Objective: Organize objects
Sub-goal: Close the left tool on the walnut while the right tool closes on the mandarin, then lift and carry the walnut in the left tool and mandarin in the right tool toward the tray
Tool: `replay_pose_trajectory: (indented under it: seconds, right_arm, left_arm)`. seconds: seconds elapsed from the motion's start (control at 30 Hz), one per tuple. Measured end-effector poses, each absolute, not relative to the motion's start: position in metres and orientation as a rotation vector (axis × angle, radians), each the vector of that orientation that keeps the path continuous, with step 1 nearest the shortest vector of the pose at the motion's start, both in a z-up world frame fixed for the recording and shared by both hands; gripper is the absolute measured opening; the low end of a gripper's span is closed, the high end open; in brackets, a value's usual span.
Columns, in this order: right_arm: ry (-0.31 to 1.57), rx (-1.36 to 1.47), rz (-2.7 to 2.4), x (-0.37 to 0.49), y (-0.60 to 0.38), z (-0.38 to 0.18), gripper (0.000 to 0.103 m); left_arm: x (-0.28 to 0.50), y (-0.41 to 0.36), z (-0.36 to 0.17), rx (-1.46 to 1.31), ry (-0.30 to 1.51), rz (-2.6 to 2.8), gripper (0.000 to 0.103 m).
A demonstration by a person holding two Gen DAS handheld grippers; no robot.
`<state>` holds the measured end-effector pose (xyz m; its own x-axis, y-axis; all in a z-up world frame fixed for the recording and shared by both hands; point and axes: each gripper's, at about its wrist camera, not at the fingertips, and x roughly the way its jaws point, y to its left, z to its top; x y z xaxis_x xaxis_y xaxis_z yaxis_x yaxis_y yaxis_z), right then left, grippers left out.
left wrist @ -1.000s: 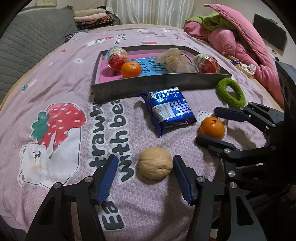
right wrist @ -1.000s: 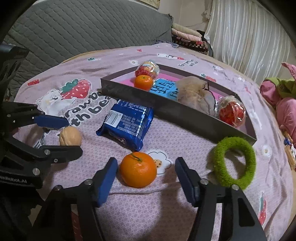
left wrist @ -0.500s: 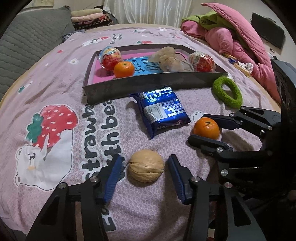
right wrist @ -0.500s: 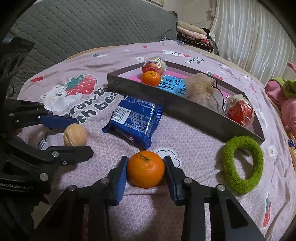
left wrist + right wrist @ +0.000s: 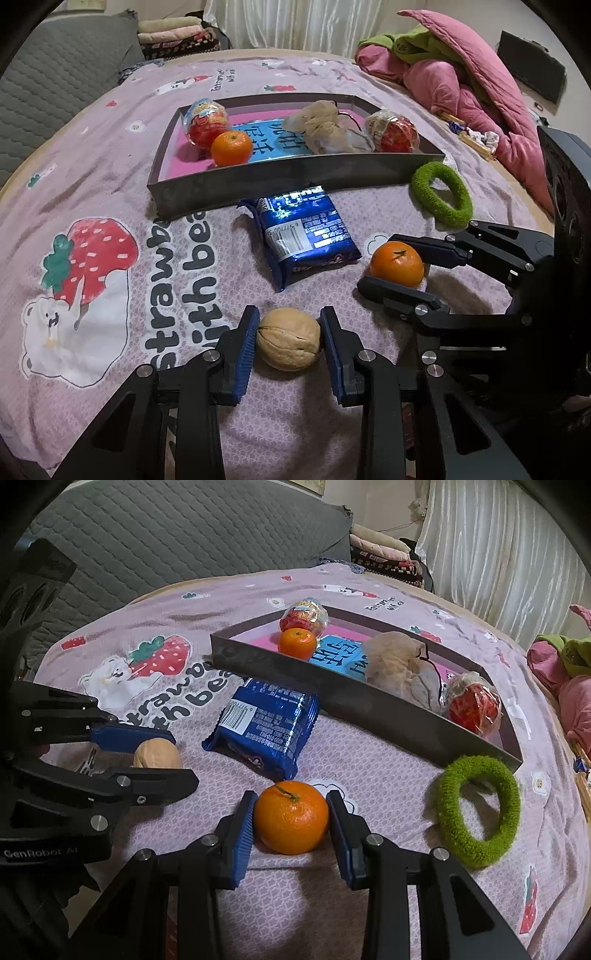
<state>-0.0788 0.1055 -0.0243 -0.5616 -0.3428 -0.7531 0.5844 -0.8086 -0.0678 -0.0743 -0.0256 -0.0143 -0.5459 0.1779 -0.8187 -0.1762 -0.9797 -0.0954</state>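
left wrist view: the left gripper (image 5: pixel 289 341) has just been closing and now its blue pads press both ends of a walnut (image 5: pixel 289 344), which sits on the pink strawberry-print bedspread (image 5: pixel 110 177). gripping it end to end probably keeps the hard round shell from squirting out. to the right, the right gripper (image 5: pixel 397 264) brackets a mandarin (image 5: pixel 397 263). beyond lie a blue snack packet (image 5: pixel 308 236), its far end touching the tray's near wall, and a green fuzzy ring (image 5: pixel 441 199) beside the tray's right corner. the grey tray (image 5: pixel 295 177) already holds two foil-wrapped chocolate eggs, another mandarin (image 5: pixel 232 148) and a crumpled beige pouch, so it reads as the collecting place.

right wrist view: the right gripper (image 5: pixel 291 821) is clamped on the loose mandarin (image 5: pixel 291 821), a pad flat against each side, the fruit resting on the bedspread, stem up. the left gripper (image 5: pixel 157 755) at the left edge holds the walnut (image 5: pixel 158 754) low on the cloth. both items look ready to be lifted toward the tray (image 5: pixel 369 712); neither is raised yet.
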Motion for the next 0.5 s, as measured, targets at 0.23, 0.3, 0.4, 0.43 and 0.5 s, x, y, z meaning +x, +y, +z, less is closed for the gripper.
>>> replay_pose_trajectory:
  seconds: [0.23, 0.3, 0.4, 0.43, 0.5]
  right_arm:
    - [0.415, 1.031, -2.364, -0.081, 0.11, -0.021, 0.038]
    - [0.413, 1.028, -2.369, -0.081, 0.111, -0.02, 0.038]
    - [0.404, 1.018, -2.385, -0.083, 0.113, -0.016, 0.038]
    - [0.399, 1.014, -2.389, -0.084, 0.114, -0.015, 0.038]
    - [0.391, 1.006, -2.397, -0.085, 0.115, -0.012, 0.038]
  left_arm:
    - [-0.076, -0.025, -0.01, -1.361, -0.017, 2.601, 0.035]
    - [-0.076, -0.026, -0.008, -1.355, -0.022, 2.604, 0.035]
    - [-0.077, -0.027, -0.004, -1.34, -0.029, 2.616, 0.035]
    - [-0.077, -0.028, -0.002, -1.335, -0.033, 2.62, 0.035]
    - [-0.079, -0.028, 0.001, -1.325, -0.038, 2.629, 0.035]
